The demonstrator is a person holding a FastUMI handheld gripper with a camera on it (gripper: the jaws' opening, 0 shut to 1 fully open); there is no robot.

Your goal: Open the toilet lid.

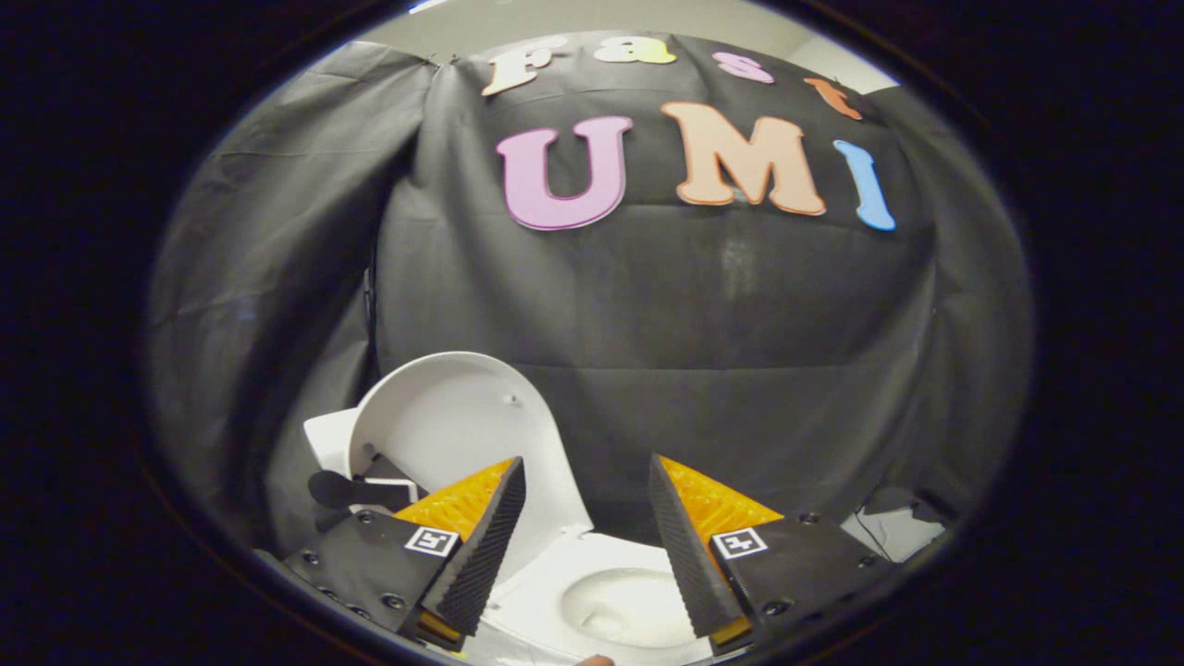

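Observation:
The white toilet lid stands raised and tilted back, just beyond my left finger, its inner face toward me. Below it the white seat and bowl lie open between and under the fingers. My gripper hangs above the bowl, open, with nothing between its fingers. The left finger overlaps the lower edge of the lid in the view; whether it touches I cannot tell.
The white cistern shows behind the lid. Black cloth walls close in the back and both sides. A white object with a dark cable lies on the floor to the right of the toilet.

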